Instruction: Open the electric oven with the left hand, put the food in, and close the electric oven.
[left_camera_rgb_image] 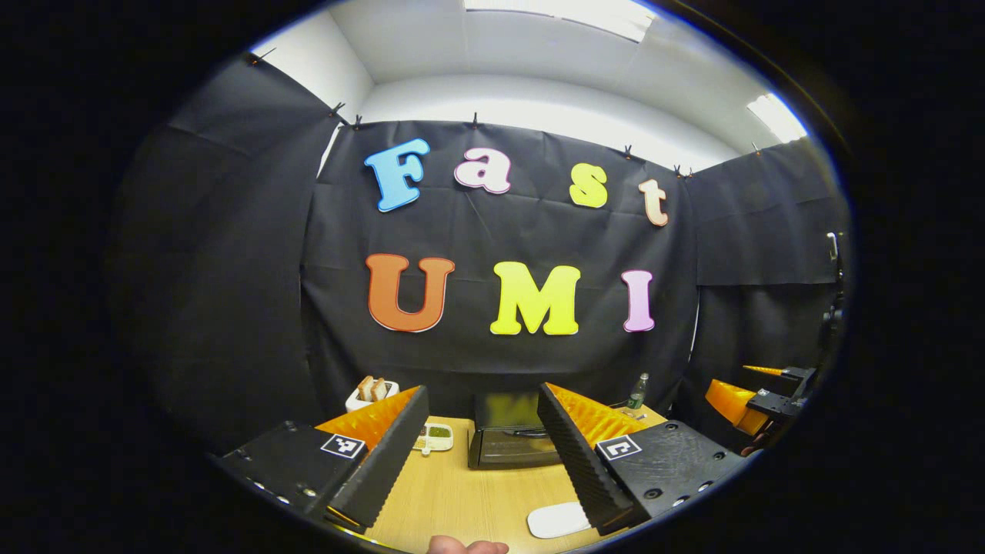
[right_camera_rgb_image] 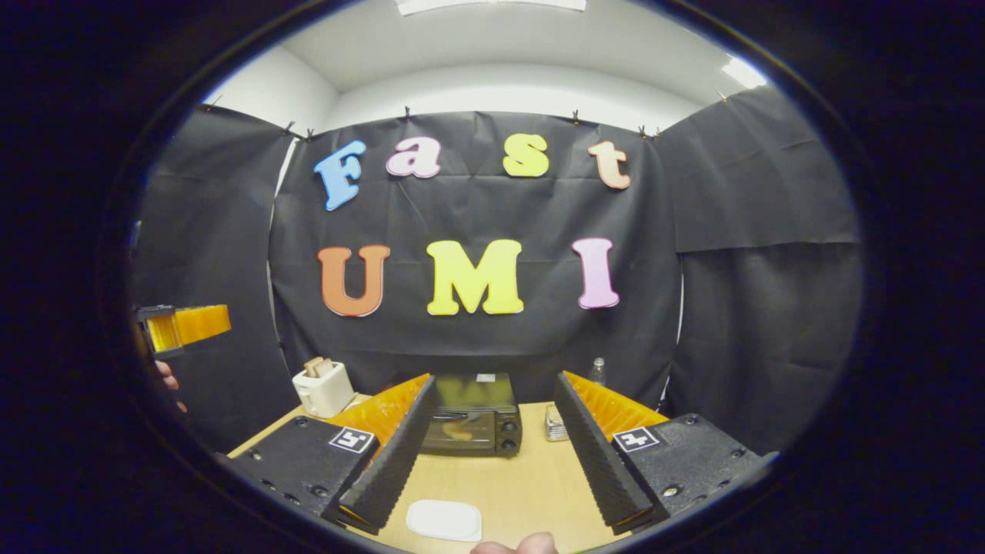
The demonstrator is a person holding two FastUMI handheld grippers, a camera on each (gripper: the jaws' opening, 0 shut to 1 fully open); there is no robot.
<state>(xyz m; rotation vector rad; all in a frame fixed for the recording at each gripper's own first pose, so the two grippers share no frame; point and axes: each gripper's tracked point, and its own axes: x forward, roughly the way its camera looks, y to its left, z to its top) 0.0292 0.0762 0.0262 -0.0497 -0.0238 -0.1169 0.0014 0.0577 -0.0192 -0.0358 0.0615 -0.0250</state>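
Both pairs of jaws stood wide apart and held nothing: the left gripper (left_camera_rgb_image: 481,454) and the right gripper (right_camera_rgb_image: 496,454) hung above the wooden table (left_camera_rgb_image: 469,500), each aimed at the electric oven (right_camera_rgb_image: 473,423) at the table's far side, its door shut. A white oval dish (right_camera_rgb_image: 444,520) lay near the front edge; whether it held the food could not be told. Opening the door well would probably mean bringing the left gripper's fingers squarely around the door handle (left_camera_rgb_image: 531,435), closing fully, then pulling down along the hinge's arc.
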